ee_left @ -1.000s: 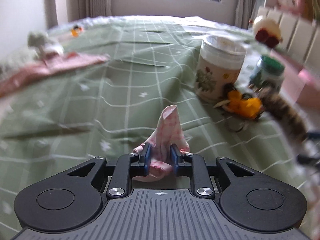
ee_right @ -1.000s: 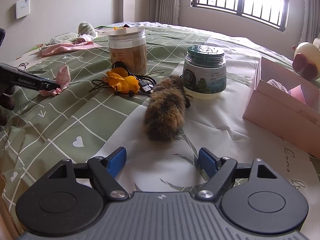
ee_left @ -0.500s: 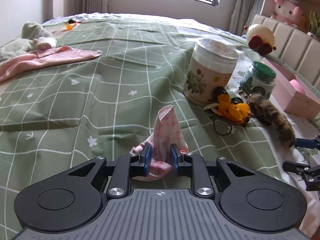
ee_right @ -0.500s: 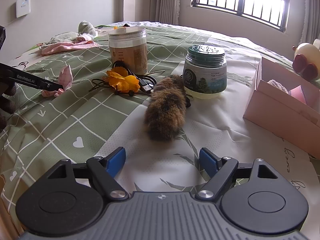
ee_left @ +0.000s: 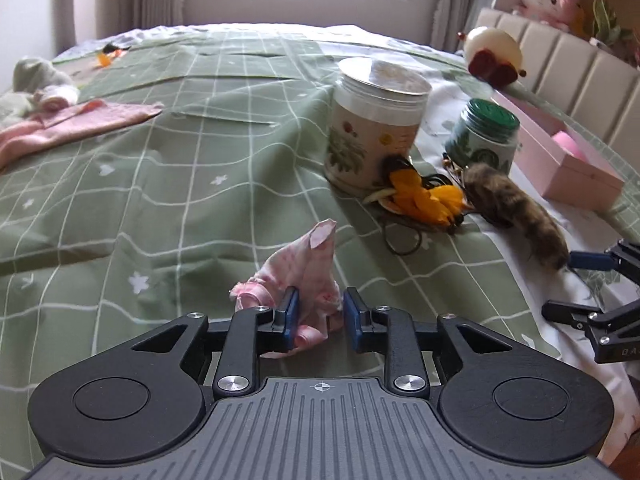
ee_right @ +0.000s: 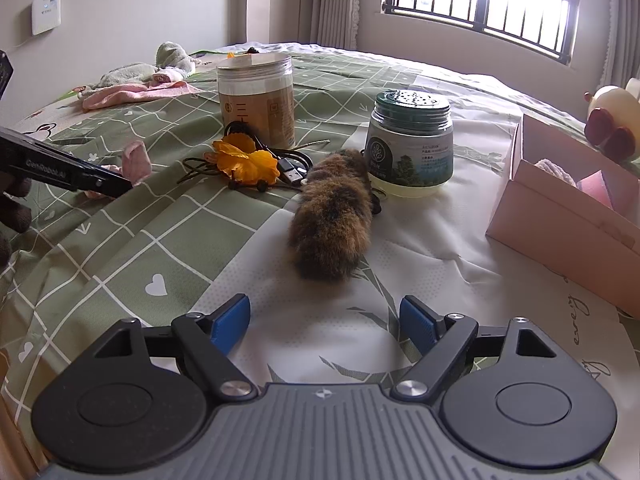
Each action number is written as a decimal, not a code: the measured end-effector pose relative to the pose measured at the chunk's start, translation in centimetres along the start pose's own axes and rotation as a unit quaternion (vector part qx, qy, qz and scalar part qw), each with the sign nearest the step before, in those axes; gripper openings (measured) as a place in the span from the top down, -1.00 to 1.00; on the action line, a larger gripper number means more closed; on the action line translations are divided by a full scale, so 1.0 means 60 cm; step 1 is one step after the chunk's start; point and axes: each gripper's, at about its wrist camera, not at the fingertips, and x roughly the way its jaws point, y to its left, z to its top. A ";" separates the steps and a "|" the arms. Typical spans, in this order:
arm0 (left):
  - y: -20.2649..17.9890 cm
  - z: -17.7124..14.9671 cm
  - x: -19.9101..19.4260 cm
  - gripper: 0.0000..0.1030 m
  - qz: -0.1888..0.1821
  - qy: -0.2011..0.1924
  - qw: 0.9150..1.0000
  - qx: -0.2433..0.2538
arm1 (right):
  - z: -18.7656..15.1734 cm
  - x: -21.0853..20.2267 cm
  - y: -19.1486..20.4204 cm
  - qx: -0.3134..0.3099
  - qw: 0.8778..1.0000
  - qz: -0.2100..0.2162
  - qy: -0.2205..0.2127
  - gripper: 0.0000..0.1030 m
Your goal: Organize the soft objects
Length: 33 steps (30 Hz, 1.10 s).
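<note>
A small pink patterned cloth (ee_left: pixel 304 272) stands crumpled on the green checked bedspread between the fingers of my left gripper (ee_left: pixel 318 314). The jaws have parted and sit a little off the cloth on the right side. The cloth also shows in the right wrist view (ee_right: pixel 136 164) beside the left gripper's finger (ee_right: pixel 80 178). A brown furry tail-like toy (ee_right: pixel 332 220) lies just ahead of my right gripper (ee_right: pixel 324 324), which is open and empty. The toy shows in the left wrist view too (ee_left: pixel 516 216). An open pink box (ee_right: pixel 568 208) with soft pink items sits at the right.
A tall clear jar (ee_right: pixel 256 96), a green-lidded jar (ee_right: pixel 412 144), an orange fabric flower (ee_right: pixel 246 160) and a black cable (ee_right: pixel 288 166) sit mid-bed. Pink and grey-green cloths (ee_right: pixel 136 88) lie at the far left. A plush toy (ee_right: pixel 612 116) rests by the headboard.
My left gripper's jaws have opened wider around the pink cloth, which has slumped to the left. The left view has swung slightly right. The right gripper has barely moved.
</note>
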 end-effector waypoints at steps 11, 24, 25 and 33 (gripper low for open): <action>0.042 -0.010 0.005 0.46 -0.082 0.003 0.991 -0.106 | 0.000 0.001 0.000 -0.002 1.000 -0.001 0.001 -0.62; -0.034 -0.010 -0.004 0.35 -0.057 0.014 0.998 0.007 | 0.000 0.003 0.001 -0.006 1.000 -0.004 0.003 -0.63; -0.047 -0.012 -0.005 0.34 -0.044 0.011 0.999 0.029 | 0.000 0.003 0.000 -0.007 1.000 -0.004 0.003 -0.63; -0.065 -0.019 -0.012 0.22 -0.065 0.009 0.996 0.052 | 0.000 0.004 0.001 -0.008 1.000 -0.003 0.004 -0.64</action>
